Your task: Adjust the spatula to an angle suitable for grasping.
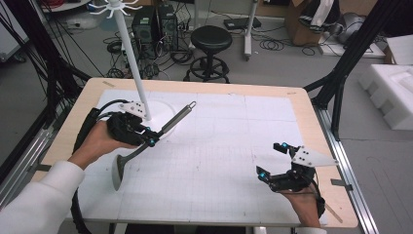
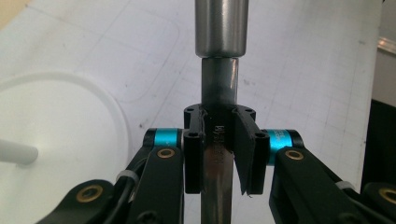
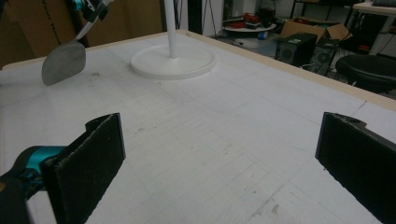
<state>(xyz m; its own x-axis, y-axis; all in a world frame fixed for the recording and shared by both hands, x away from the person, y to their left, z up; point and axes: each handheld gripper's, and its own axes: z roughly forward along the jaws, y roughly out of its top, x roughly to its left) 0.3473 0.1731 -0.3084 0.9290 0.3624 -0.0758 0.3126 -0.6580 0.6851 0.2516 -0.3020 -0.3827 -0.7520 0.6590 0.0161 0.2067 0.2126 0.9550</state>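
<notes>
A long metal ladle is held off the white mat, its hooked handle end pointing to the far right and its round bowl hanging near the front left. My left gripper is shut on the thin part of the handle. In the left gripper view the pads clamp the steel shaft from both sides. The right gripper view has the ladle bowl at its far left. My right gripper stands open over the front right of the table, nothing between its jaws.
A white hook stand rises from a round base at the back left, just behind my left gripper; the base also appears in the gripper views. Beyond the table stand a black stool, computer cases and cables.
</notes>
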